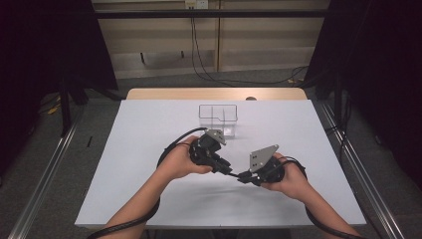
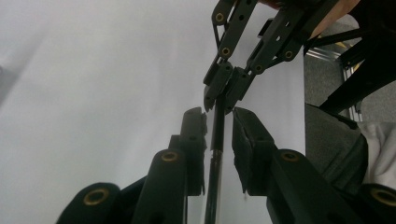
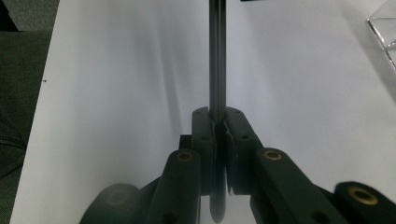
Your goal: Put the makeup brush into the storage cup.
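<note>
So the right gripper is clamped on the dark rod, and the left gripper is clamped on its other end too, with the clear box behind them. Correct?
Not quite. The left gripper is not clamped: the left gripper view shows its jaws standing open, with gaps on either side of the dark rod. The right gripper is shut on the rod, and the clear box sits behind them.

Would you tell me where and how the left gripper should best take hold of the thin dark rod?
Probably on the bare shaft of the dark rod, just short of the right gripper, which already pinches its far part. The shaft runs straight between the open jaws of the left gripper, so close them squarely on its two sides.
</note>
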`<action>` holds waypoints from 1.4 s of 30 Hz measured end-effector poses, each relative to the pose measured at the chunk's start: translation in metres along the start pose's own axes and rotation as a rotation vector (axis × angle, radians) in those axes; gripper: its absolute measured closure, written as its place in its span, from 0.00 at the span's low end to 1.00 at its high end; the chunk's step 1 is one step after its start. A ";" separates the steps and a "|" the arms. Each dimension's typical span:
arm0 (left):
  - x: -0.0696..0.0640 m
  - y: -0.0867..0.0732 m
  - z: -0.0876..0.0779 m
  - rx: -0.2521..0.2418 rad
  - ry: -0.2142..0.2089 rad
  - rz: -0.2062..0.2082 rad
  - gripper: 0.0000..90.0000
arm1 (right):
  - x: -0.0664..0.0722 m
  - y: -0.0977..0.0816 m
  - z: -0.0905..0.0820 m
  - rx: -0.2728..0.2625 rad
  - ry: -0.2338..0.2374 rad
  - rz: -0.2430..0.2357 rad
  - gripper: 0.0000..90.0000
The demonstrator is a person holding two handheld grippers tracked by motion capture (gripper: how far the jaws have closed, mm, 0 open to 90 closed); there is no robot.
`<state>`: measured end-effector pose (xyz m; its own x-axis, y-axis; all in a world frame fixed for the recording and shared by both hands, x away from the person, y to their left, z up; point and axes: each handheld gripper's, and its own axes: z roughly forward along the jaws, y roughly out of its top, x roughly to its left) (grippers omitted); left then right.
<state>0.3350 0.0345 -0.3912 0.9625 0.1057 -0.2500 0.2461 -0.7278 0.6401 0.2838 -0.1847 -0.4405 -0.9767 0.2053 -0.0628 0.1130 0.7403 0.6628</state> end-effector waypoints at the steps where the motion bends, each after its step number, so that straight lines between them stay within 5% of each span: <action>1: 0.001 -0.001 -0.001 -0.010 0.005 0.006 0.78 | 0.000 -0.002 0.000 -0.007 -0.001 0.010 0.94; 8: 0.003 -0.008 -0.005 -0.056 0.012 -0.005 0.68 | 0.000 -0.006 -0.002 -0.018 -0.005 0.028 0.94; 23: 0.007 -0.024 -0.010 -0.244 0.032 -0.022 0.28 | -0.001 -0.012 -0.004 -0.071 -0.014 0.075 0.94; 42: 0.009 -0.037 -0.008 -0.414 0.049 -0.049 0.11 | 0.000 -0.016 -0.001 -0.187 -0.031 0.169 0.94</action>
<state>0.3358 0.0678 -0.4112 0.9504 0.1727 -0.2587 0.3071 -0.3886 0.8687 0.2820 -0.1973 -0.4503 -0.9404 0.3376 0.0401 0.2359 0.5632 0.7919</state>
